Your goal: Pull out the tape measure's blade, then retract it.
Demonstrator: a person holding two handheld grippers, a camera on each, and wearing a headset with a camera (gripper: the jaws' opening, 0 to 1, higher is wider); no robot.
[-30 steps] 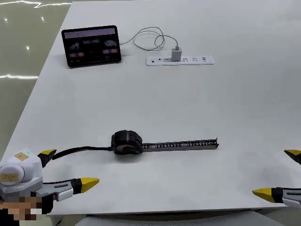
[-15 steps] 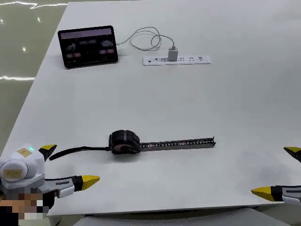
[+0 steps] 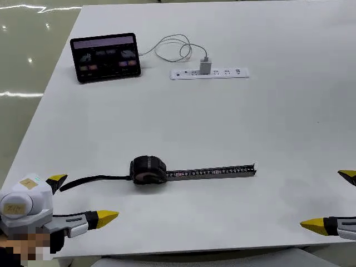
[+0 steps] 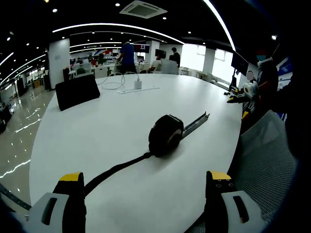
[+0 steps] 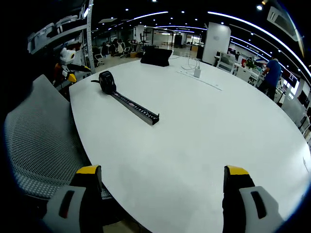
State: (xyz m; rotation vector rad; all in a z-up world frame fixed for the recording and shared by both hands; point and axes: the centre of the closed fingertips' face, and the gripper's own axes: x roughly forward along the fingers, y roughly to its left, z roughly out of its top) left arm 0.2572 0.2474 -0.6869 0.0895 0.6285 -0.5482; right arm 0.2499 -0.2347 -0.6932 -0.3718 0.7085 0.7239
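Note:
A black tape measure (image 3: pixel 148 169) lies on the white table (image 3: pixel 222 122), its blade (image 3: pixel 211 172) pulled out to the right and lying flat, its black wrist strap (image 3: pixel 94 179) trailing left. In the left gripper view the case (image 4: pixel 165 134) sits ahead of the jaws, strap (image 4: pixel 116 170) running toward them. My left gripper (image 3: pixel 83 200) (image 4: pixel 146 177) is open at the table's near left edge, holding nothing. My right gripper (image 3: pixel 334 200) (image 5: pixel 163 170) is open at the near right edge, well apart from the blade's tip (image 5: pixel 153 118).
A dark tablet (image 3: pixel 105 57) stands at the far left of the table. A white power strip (image 3: pixel 210 73) with a plugged charger and looped cable (image 3: pixel 175 47) lies beyond the middle. A mesh chair (image 5: pixel 39 141) is at the near edge.
The head camera shifted slightly. Both grippers and the tape measure have stayed in place, with the blade still out.

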